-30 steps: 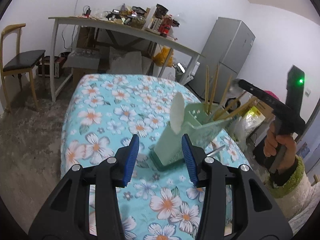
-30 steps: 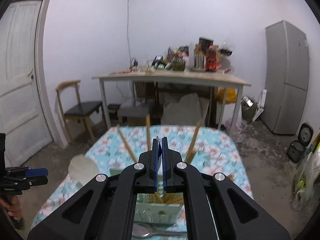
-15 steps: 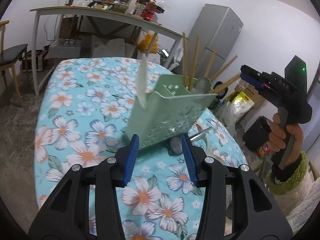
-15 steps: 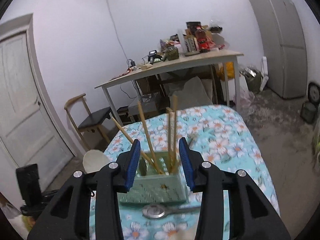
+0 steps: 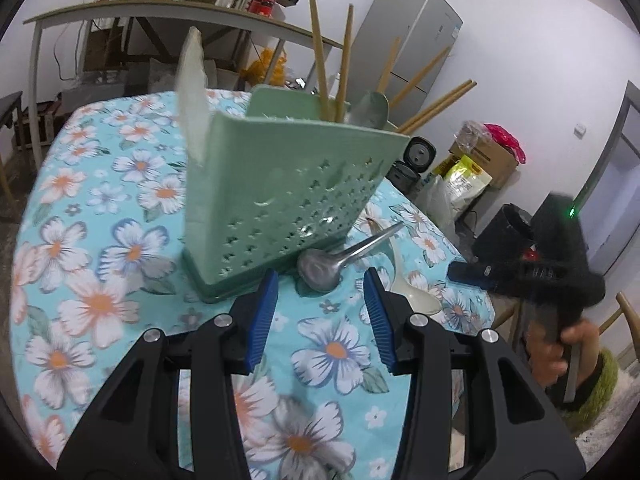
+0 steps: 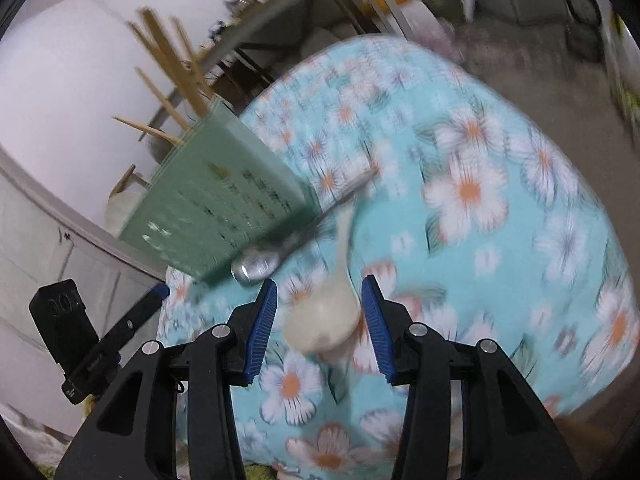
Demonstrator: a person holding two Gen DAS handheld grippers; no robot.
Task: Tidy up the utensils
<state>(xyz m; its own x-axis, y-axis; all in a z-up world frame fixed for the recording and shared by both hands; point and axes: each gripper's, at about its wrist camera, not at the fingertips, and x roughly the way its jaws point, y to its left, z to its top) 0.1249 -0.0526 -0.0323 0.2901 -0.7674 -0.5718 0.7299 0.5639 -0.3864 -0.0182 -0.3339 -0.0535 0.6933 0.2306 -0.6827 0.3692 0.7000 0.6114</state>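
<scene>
now white spoon [image 6: 322, 326] between open right hand-held gripper [image 6: 319, 322] fingers

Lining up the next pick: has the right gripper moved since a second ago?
Yes. The right gripper has dropped toward the tablecloth; it was shut above the green holder, and its open jaws now flank the white spoon.

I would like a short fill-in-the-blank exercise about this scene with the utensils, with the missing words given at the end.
1. The chopsticks stand in a holder whose colour is ____.
2. The white spoon lies between the open fingers of the ____ gripper.
3. The metal spoon lies on the tablecloth right next to the ____.
4. The tablecloth is printed with ____.

Missing words: green; right; holder; flowers
</scene>
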